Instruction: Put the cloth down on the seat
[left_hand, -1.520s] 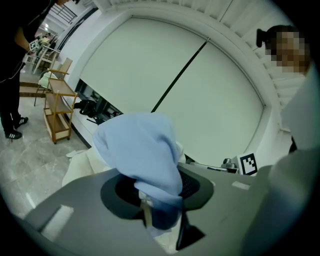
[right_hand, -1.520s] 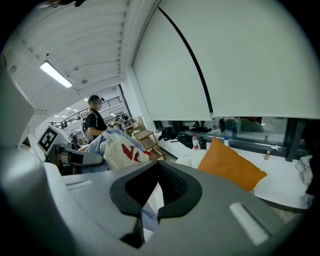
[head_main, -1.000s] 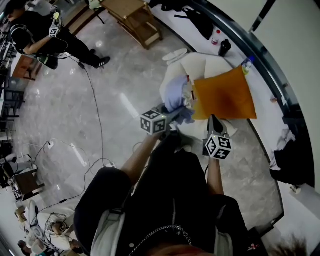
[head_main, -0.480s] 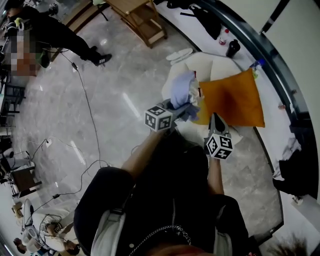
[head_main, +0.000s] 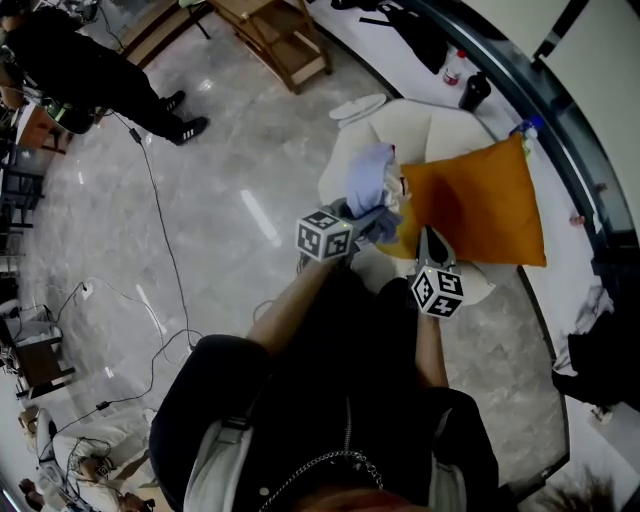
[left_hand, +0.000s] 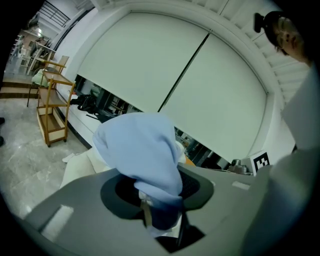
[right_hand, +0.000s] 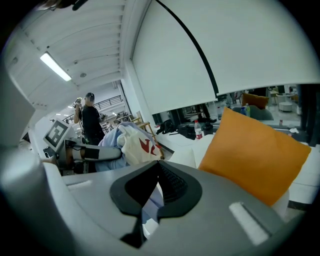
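Above the grey marble floor (head_main: 230, 200), your left hand-held gripper (head_main: 365, 215) is clenched on the bunched pale-blue cloth (head_main: 368, 180), which humps up over its jaws. Your right hand-held gripper (head_main: 428, 245) pinches a lower fold. The cloth hangs at the white armchair (head_main: 400, 130), beside its orange cushion (head_main: 480, 205).

An open-plan hall in use as a lab or recording studio: loose cables (head_main: 160, 235) trail across a polished stone floor (head_main: 240, 150), and a bare wooden rack (head_main: 275, 40) stands in the open. A white armchair (head_main: 400, 130) with an orange cushion (head_main: 485, 205) sits by a long window ledge (head_main: 370, 45). Roller blinds (left_hand: 150, 65) are drawn under a strip light (right_hand: 55, 66), and a second person in black (head_main: 75, 60) stands near the far edge.
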